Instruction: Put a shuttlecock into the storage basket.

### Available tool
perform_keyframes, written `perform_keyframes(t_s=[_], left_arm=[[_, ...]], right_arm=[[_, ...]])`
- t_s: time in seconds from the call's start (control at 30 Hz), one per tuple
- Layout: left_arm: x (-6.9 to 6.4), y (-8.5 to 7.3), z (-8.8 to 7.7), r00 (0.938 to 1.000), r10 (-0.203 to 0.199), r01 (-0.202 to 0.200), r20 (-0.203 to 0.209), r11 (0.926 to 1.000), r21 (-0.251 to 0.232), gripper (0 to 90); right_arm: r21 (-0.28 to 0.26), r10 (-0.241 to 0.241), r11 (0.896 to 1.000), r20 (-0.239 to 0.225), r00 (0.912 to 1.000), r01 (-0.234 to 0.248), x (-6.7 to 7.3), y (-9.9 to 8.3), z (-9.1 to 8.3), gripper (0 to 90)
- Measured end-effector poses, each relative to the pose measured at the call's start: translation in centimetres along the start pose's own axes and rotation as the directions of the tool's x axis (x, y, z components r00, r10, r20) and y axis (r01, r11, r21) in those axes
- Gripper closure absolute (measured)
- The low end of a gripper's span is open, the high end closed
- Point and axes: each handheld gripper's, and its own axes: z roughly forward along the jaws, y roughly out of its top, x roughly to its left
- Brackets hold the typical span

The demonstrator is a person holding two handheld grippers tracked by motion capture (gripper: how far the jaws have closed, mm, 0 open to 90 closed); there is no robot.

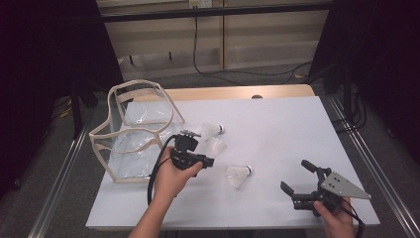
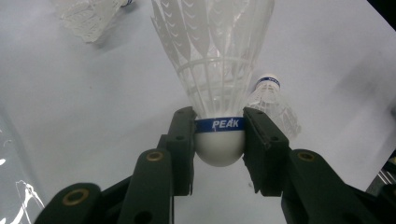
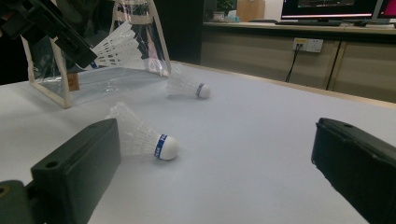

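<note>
Clear plastic bag [image 1: 133, 134] with cream trim stands open at the table's [image 1: 277, 119] left edge. Just right of it, left gripper [image 1: 205, 161] clamps a shuttlecock [image 2: 219, 70] by its cork base, pads on the blue band, feathers pointing away, lifted off the table. Second shuttlecock [image 1: 212, 130] lies behind it mid-table, a third [image 1: 238, 174] nearer the front edge. Right gripper [image 1: 296, 177] sits at the front right corner, jaws wide apart, nothing between them.
</note>
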Motion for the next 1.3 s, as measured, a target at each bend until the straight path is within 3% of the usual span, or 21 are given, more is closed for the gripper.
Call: perform_keyframes(t_s=[0.37,1.3], left_arm=[[0.0,1.2,-1.2,1.0000,-0.001,0.001,-0.001,1.0000,-0.002,65.4],[-0.4,3.6,-2.4,1.0000,0.008,-0.008,0.002,1.0000,0.004,65.5]], right_arm=[[0.000,-0.002,1.000,0.001,1.0000,0.002,-0.1,0.0,0.0,0.9],[-0.003,-0.004,1.000,-0.001,1.0000,0.004,0.0,0.0,-0.1,0.9]])
